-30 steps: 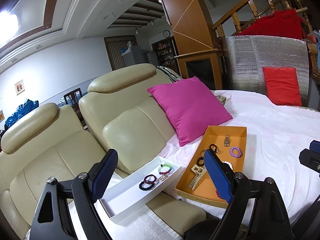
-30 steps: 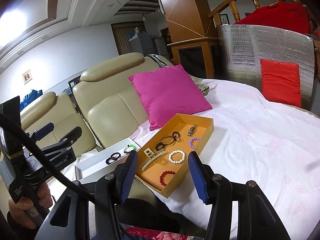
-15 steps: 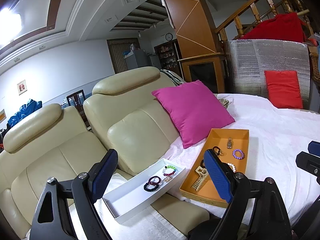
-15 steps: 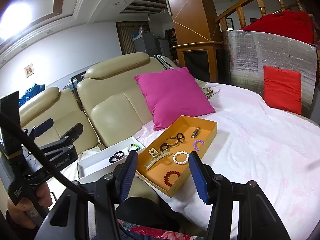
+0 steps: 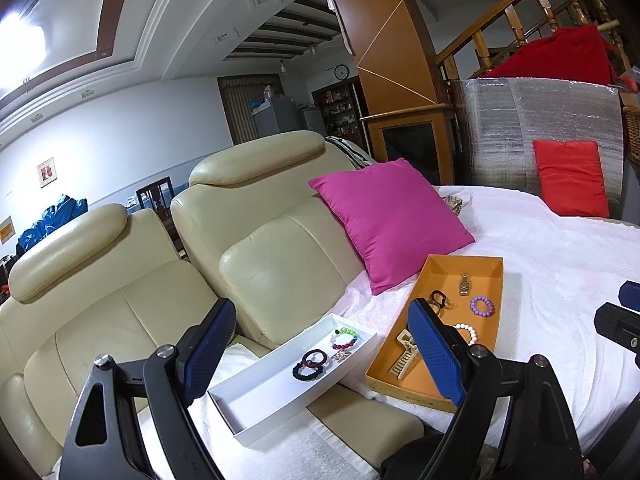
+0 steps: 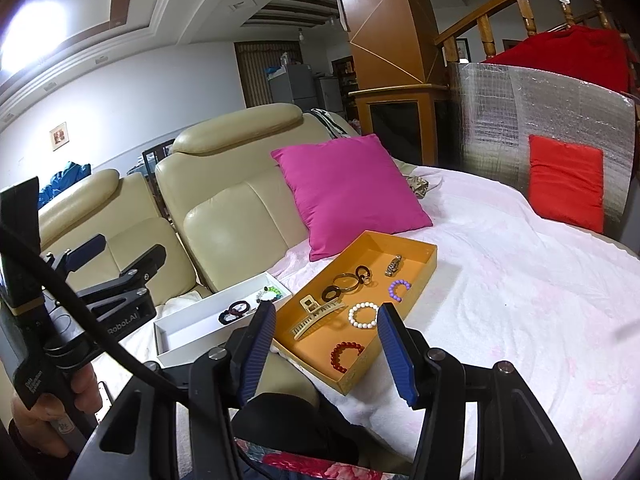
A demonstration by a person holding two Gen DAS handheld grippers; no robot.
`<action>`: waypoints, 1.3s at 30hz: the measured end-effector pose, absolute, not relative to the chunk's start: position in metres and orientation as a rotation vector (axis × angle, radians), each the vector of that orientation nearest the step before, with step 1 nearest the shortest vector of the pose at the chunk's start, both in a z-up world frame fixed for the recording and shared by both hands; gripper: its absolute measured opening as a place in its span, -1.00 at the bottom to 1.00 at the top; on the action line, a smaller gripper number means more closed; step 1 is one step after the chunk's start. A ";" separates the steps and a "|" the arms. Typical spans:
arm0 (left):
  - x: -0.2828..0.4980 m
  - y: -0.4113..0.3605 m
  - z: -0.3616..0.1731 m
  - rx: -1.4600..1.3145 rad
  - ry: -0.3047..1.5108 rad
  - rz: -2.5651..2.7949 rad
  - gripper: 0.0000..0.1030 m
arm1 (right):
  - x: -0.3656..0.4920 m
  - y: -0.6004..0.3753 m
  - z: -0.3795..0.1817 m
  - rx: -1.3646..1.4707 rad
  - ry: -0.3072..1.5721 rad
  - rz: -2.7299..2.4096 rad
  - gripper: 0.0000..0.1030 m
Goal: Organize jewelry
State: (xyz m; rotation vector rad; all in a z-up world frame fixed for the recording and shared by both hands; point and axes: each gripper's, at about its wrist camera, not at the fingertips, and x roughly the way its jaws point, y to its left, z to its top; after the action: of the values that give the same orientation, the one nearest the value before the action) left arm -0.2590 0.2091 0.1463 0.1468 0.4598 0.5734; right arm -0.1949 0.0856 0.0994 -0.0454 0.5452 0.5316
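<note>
Both grippers above sofa, jaws apart, nothing held.
Left gripper [image 5: 320, 356] and right gripper [image 6: 326, 340] hover short of the trays. Orange tray [image 6: 416, 276] holds bracelets, rings, hair clip, watch; white tray [image 6: 188, 324] beside it holds bands and beads. Left gripper's arm reads "Robot.AI" [image 6: 122, 326].
</note>
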 end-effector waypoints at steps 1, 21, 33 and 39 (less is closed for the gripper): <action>-0.259 0.210 0.146 0.147 0.460 0.574 0.71 | -0.195 0.085 0.099 -0.045 0.545 0.531 0.11; -0.262 0.222 0.143 0.135 0.463 0.580 0.71 | -0.195 0.094 0.096 -0.058 0.556 0.527 0.11; -0.264 0.234 0.141 0.114 0.464 0.589 0.71 | -0.194 0.101 0.095 -0.069 0.564 0.524 0.12; -0.267 0.238 0.141 0.102 0.461 0.593 0.71 | -0.193 0.104 0.094 -0.071 0.566 0.522 0.12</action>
State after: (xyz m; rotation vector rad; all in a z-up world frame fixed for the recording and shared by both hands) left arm -0.2668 0.2384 0.1412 0.1023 0.4611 0.5933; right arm -0.1934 0.1045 0.0939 -0.0707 0.5659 0.5218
